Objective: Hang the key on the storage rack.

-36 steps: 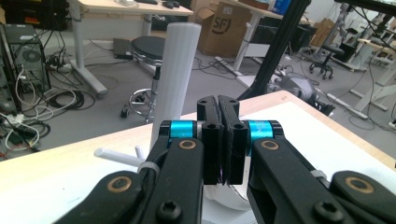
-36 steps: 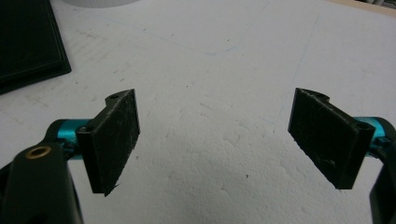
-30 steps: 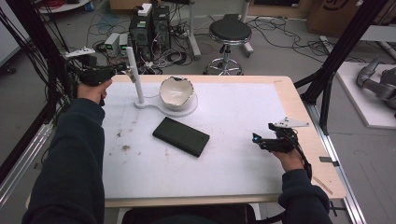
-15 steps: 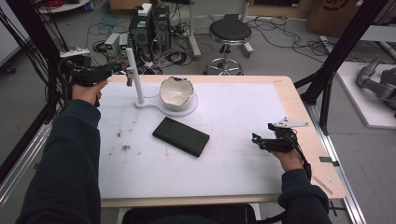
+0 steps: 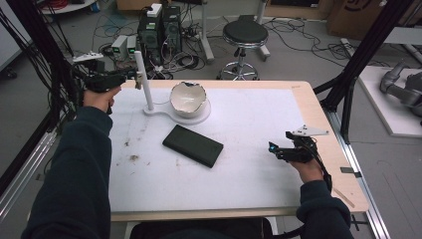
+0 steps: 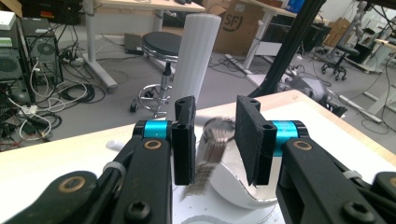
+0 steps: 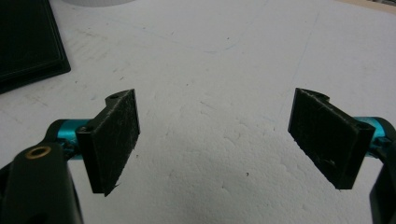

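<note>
Left hand-held gripper (image 6: pixel 212 140) at white post (image 6: pixel 196 60)
Jaws have just been opening, a blurred chain-like item (image 6: pixel 210 154) between; right hand-held gripper (image 7: pixel 215 144) released over desk (image 7: pixel 224 70).

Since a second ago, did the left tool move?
Yes. The left tool slid a little rightward to the white post, and its jaws have just been opening.

A black stool (image 5: pixel 247 34) and computer towers (image 5: pixel 160 26) stand on the cabled floor beyond the table.

Blurred streaky object (image 6: pixel 212 151) between left gripper (image 6: pixel 215 140) pads, identity unclear. Black slab (image 7: pixel 25 39) cut off at frame's left edge. White post (image 6: pixel 196 56) base hidden behind the jaws.
</note>
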Available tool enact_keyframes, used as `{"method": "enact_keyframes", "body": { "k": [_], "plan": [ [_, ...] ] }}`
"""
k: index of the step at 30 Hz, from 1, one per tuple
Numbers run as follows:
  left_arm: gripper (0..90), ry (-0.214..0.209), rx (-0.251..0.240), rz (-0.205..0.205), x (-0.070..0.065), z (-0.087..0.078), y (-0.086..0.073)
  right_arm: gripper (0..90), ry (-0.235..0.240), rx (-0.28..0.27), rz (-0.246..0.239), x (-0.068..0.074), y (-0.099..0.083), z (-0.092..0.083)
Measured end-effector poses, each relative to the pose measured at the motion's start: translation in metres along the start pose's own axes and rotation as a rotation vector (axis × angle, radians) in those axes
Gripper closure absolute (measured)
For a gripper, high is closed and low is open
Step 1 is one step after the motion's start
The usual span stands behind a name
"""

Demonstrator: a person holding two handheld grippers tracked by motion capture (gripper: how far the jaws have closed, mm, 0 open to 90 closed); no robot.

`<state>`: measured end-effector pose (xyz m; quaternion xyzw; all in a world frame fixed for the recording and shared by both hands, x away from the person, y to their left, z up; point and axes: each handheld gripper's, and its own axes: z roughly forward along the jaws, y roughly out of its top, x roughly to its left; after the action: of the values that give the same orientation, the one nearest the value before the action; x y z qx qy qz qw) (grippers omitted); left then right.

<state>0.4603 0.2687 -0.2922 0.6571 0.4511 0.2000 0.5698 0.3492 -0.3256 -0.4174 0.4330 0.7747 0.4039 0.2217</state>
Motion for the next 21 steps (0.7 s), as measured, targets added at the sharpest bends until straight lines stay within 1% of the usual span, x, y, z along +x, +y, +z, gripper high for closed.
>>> {"method": "enact_keyframes", "body": {
  "k": [4, 6, 7, 12, 15, 20, 21],
  "plan": [
    [68.2, 0.011, 0.002, -0.001, -0.0022, 0.0035, 0.0023, 16.5, 0.000, 0.001, 0.003, -0.0004, -0.0001, -0.0005],
    [68.4, 0.021, 0.009, -0.002, -0.0020, 0.0058, 0.0017, 16.5, 0.001, 0.000, 0.004, -0.0003, -0.0001, -0.0006],
    [68.3, 0.020, 0.011, -0.009, -0.0018, 0.0069, 0.0012, 16.5, 0.000, -0.001, 0.003, -0.0002, -0.0002, -0.0005],
    [68.3, 0.038, 0.014, -0.009, -0.0026, 0.0090, 0.0008, 16.5, 0.002, -0.004, 0.006, -0.0009, -0.0002, -0.0012],
    [68.4, 0.032, 0.008, -0.019, -0.0015, 0.0086, 0.0009, 16.5, 0.002, -0.004, 0.002, -0.0008, -0.0003, -0.0013],
    [68.3, 0.031, 0.003, -0.021, -0.0012, 0.0083, 0.0010, 16.5, 0.001, -0.005, 0.001, -0.0011, -0.0004, -0.0012],
    [68.4, 0.026, -0.008, -0.017, -0.0012, 0.0079, 0.0010, 16.5, 0.002, -0.005, 0.001, -0.0010, -0.0004, -0.0013]
  ]
}}
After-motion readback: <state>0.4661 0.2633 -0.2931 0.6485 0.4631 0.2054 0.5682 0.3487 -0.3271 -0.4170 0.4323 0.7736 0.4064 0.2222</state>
